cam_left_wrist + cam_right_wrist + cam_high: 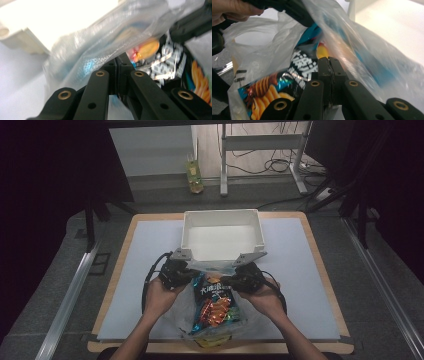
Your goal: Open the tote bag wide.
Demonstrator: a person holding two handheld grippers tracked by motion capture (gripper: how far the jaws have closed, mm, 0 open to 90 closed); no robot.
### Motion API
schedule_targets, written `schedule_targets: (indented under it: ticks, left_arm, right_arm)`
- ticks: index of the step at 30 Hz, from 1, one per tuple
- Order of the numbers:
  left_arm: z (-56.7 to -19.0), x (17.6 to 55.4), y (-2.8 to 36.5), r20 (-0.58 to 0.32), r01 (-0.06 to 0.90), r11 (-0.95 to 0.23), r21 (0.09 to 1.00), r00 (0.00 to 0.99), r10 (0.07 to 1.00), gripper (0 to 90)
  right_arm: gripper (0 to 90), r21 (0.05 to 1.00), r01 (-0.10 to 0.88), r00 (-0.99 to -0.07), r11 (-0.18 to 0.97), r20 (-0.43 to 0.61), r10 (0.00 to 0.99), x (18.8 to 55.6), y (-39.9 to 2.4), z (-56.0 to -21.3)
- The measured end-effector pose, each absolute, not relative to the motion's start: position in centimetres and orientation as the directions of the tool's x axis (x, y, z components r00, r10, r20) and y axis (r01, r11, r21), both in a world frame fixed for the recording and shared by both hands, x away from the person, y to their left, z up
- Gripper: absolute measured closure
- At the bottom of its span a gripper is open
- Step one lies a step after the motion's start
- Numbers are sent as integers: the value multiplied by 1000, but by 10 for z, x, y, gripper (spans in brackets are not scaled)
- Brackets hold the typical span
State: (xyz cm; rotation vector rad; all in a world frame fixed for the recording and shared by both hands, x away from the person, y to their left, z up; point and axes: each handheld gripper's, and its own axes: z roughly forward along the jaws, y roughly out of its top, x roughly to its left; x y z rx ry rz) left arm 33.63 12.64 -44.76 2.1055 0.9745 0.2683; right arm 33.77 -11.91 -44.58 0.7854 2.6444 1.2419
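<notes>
The clear plastic bag (212, 312) sits low in the centre of the high view, on the near part of the pale mat (300, 285), with a colourful snack packet (216, 307) inside it. Its mouth points toward the white bin (222, 234), which stands just beyond it in the middle of the frame; the bin's floor that shows looks bare.

By the look of it, the work is to get the bagged packet into that bin, and it is at an early-to-middle point: the bag is gripped at both upper corners and seems gathered up at the top, but its bulk still lies on the mat, short of the bin's near wall. Lifting it over that wall and setting it down inside remains.

The left gripper (176, 270) is at the bag's upper left corner in the high view. In the left gripper view its 2 jaws are pressed together at centre frame, pinching a fold of the bag's film (82, 50).

The right gripper (246, 276) is at the upper right corner. In the right gripper view its 2 jaws are likewise closed tight on the film (367, 62), with the packet's print (274, 87) at lower left and the other hand (232, 10) at upper left.
</notes>
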Motion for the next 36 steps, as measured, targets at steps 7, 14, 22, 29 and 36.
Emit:
schedule_targets:
  ticks: [7,14,22,29,36]
  left_arm:
    - [-451,345,120,-139,557,-412,721,699,702,885]
    - [-457,344,121,-47,567,-453,688,657,752,885]
    - [-462,352,133,28,586,-460,667,598,801,889]
    - [-468,354,139,-7,612,-440,657,589,808,889]
    - [-467,348,146,-54,605,-417,679,607,793,887]
  right_arm:
    - [880,720,408,-835,562,46,548,360,-107,-453]
    - [880,701,420,-800,576,-14,600,377,-110,-459]
    - [880,689,425,-768,587,-69,636,387,-120,-464]
    - [880,682,443,-755,582,-67,653,390,-127,-469]
    - [879,685,463,-755,562,-26,655,388,-135,-471]
